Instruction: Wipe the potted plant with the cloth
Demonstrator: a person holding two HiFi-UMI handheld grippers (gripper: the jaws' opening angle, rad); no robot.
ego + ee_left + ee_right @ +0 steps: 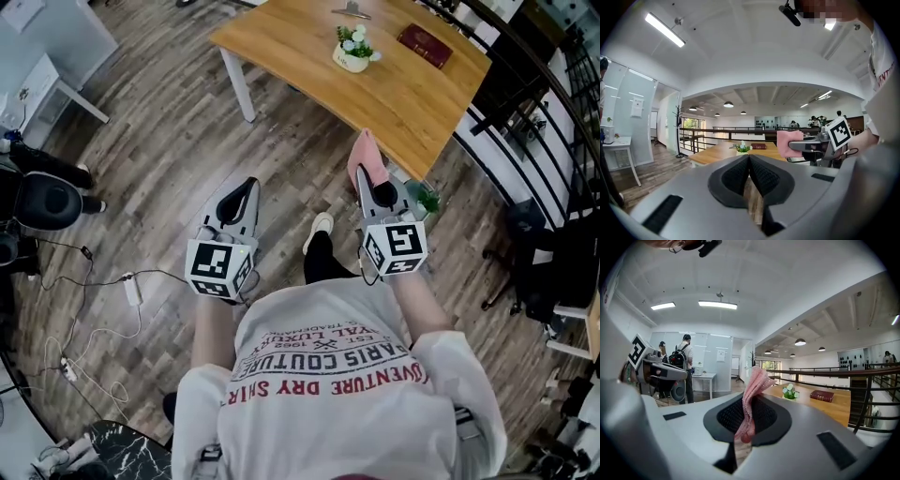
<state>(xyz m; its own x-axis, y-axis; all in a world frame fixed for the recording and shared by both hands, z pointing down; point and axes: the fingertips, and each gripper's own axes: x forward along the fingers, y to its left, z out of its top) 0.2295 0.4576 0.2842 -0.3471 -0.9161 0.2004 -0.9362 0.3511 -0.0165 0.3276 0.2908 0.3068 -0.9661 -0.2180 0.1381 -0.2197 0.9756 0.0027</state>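
Pink cloth [753, 387] pinched ready for wiping in the right hand-held gripper [368, 178], left hand-held gripper [749, 161] pressed together and empty; the potted plant [354, 49] stands well ahead on the worktop [300, 42].

Bright, even light from ceiling strips [717, 304] at my twelve o'clock; fisheye bends edges, corners go black.

The cloth [364, 150] is pink. The potted plant [354, 49] has a white pot, green leaves and white flowers. The book [425, 45] is dark red, the table [300, 42] light wood. The left gripper [246, 186] and right gripper [367, 174] are grey, with black-and-white marker cubes.
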